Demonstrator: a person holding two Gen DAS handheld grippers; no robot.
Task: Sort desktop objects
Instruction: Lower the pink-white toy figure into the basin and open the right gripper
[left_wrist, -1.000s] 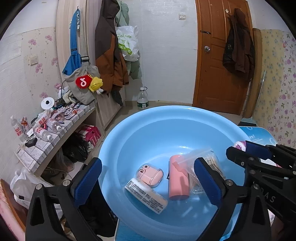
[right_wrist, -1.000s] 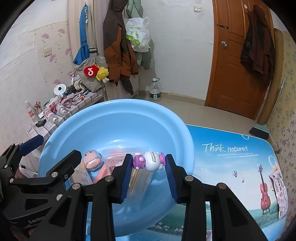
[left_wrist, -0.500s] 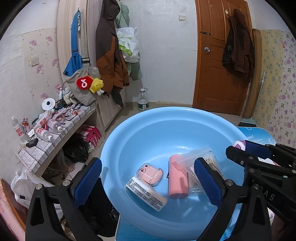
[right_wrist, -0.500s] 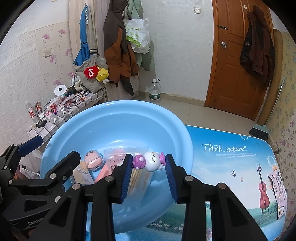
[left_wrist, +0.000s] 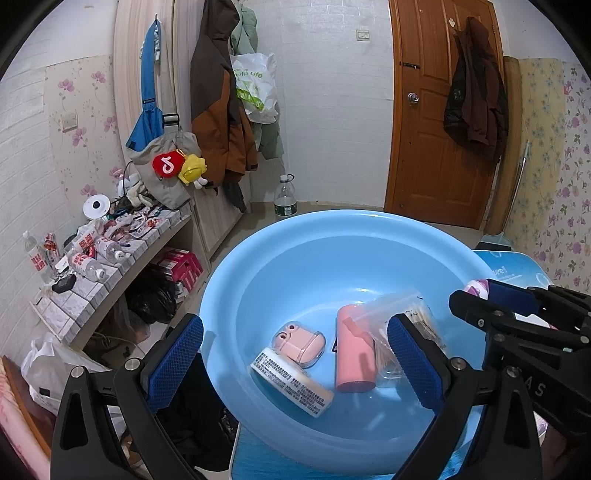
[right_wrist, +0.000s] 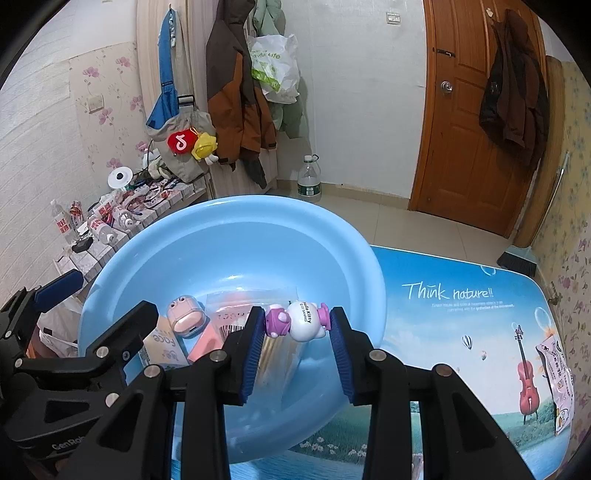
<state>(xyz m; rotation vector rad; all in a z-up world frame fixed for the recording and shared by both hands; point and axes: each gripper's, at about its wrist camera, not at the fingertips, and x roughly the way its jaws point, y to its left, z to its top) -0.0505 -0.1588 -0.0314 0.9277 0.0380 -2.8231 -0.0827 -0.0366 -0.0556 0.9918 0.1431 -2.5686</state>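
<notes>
Two matching tools are seen: the left gripper (left_wrist: 295, 363) and the right gripper (right_wrist: 297, 347) are built from angular black plastic arms, studded with silver screw heads. Blue cross-hatched pads (left_wrist: 176, 363) are fitted inside each finger. White lettering is moulded on the frames.

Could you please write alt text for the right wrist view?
The right gripper clamps a small white-and-purple Hello Kitty toy above a light blue basin already holding pink items, on a table mat printed "Think nature!!".
</notes>
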